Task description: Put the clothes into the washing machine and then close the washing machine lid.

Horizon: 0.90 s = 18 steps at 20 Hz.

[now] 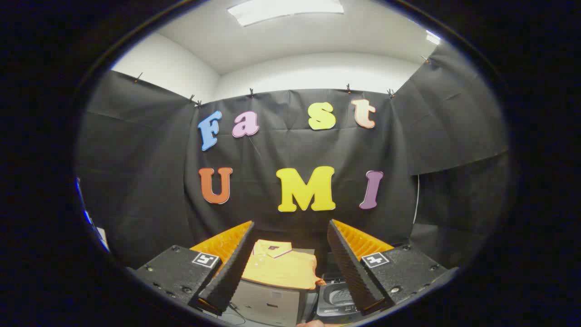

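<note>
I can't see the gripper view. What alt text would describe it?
The open tool holds nothing; a folded orange polo shirt lies ahead between its fingers on a grey surface. A small washing machine sits beside it, near the right finger.

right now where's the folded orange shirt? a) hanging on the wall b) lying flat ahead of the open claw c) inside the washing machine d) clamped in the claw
b: the orange shirt lies folded on a grey surface, seen between the open claw's fingers, beside the washing machine.

grey box [272,304], folded yellow shirt [281,270] on top
</note>
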Tool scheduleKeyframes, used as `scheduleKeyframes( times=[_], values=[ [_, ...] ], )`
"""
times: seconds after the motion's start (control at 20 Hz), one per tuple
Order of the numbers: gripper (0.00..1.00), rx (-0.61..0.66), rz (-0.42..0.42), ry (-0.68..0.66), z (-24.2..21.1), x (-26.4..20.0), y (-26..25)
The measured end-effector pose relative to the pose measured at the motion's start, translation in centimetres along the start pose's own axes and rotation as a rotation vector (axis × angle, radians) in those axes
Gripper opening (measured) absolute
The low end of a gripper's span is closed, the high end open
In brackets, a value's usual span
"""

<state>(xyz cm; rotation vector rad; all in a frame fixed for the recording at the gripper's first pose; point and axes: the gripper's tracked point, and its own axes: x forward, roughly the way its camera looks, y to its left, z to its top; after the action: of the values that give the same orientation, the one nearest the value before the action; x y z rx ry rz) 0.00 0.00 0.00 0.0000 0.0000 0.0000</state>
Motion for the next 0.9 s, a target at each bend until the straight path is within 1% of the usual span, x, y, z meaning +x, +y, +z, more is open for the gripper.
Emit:
scheduleKeyframes(
  times=[0.2,0.3,0.65,0.9],
  values=[
    [0.99,-0.018,-0.010,0.085,-2.2,0.7,-1.1],
    [0.99,-0.017,-0.016,0.100,-2.6,0.7,-1.5],
    [0.99,0.016,-0.035,0.055,-1.4,0.8,-1.8],
    [0.99,-0.036,-0.073,-0.029,0.8,0.9,-1.9]
  ],
)
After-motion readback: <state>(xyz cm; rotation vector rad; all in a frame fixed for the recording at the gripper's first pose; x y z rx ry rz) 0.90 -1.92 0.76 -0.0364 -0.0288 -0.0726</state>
